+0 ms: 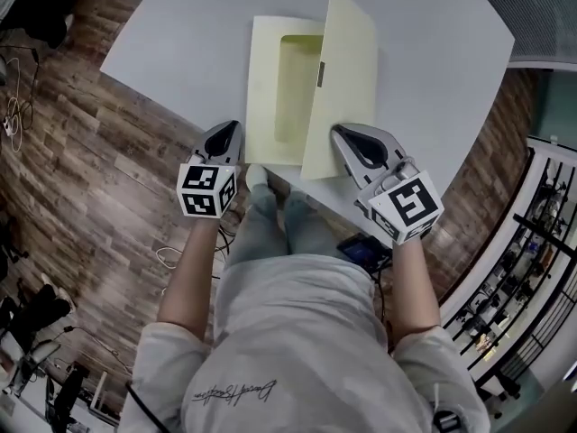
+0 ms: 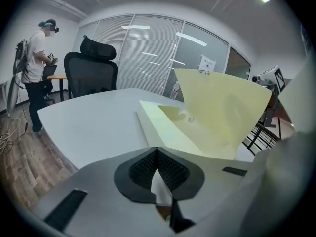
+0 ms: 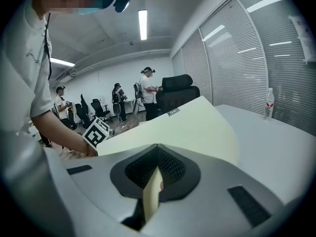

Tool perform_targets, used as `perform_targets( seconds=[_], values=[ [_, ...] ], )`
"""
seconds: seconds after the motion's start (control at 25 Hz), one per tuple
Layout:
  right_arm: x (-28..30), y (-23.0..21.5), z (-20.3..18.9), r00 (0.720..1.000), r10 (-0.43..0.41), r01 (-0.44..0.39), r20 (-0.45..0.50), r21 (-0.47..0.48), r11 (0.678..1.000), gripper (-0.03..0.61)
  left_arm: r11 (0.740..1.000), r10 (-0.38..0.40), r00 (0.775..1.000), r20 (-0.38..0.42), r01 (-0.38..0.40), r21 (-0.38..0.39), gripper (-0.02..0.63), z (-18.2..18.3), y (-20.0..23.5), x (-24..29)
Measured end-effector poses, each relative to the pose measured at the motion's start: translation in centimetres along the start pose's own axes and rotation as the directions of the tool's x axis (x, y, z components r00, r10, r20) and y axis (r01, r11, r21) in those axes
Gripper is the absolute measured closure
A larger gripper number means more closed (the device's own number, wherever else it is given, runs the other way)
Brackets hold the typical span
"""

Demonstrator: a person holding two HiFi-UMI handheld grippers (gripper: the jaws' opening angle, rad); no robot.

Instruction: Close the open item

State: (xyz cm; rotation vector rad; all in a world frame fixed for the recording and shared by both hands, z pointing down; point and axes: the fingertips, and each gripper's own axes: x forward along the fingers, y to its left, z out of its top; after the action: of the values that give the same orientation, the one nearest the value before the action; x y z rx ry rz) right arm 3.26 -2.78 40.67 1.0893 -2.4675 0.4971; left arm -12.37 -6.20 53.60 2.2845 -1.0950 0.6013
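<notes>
A flat pale-yellow box [image 1: 266, 88] lies on the white table [image 1: 171, 34], its recessed tray showing. Its lid [image 1: 343, 70] stands raised, hinged along the box's right side and tilted up over it. My right gripper [image 1: 341, 133] is shut on the lid's near edge; in the right gripper view the yellow sheet [image 3: 187, 127] runs between the pads of that gripper [image 3: 158, 152]. My left gripper [image 1: 227, 132] is shut with nothing in it, just left of the box's near-left corner. The left gripper view looks past that gripper [image 2: 157, 149] at the base [image 2: 163, 125] and the lifted lid [image 2: 222, 107].
The table's near edge runs just under both grippers, with wood floor [image 1: 81, 179] to the left. A black office chair [image 2: 91, 68] and a standing person [image 2: 37, 58] are beyond the table's far side. A water bottle [image 3: 269, 102] stands far off on the table.
</notes>
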Motion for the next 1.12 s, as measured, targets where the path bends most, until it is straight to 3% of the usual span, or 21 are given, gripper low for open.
perform_targets(
  seconds=[0.56,1.12],
  values=[
    [3.7,1.5,-2.0,0.984,-0.047,0.039,-0.173,-0.047,0.998,0.566,0.999,-0.043,0.999,0.016,0.043,-0.001,0.604,0.0,-1.5,1.0],
    [5.3,1.7,-6.2,0.937,-0.056,0.040,-0.345,-0.056,0.998,0.566,0.996,-0.085,0.996,0.024,0.085,-0.011,0.604,-0.1,-4.0,2.3]
  ],
)
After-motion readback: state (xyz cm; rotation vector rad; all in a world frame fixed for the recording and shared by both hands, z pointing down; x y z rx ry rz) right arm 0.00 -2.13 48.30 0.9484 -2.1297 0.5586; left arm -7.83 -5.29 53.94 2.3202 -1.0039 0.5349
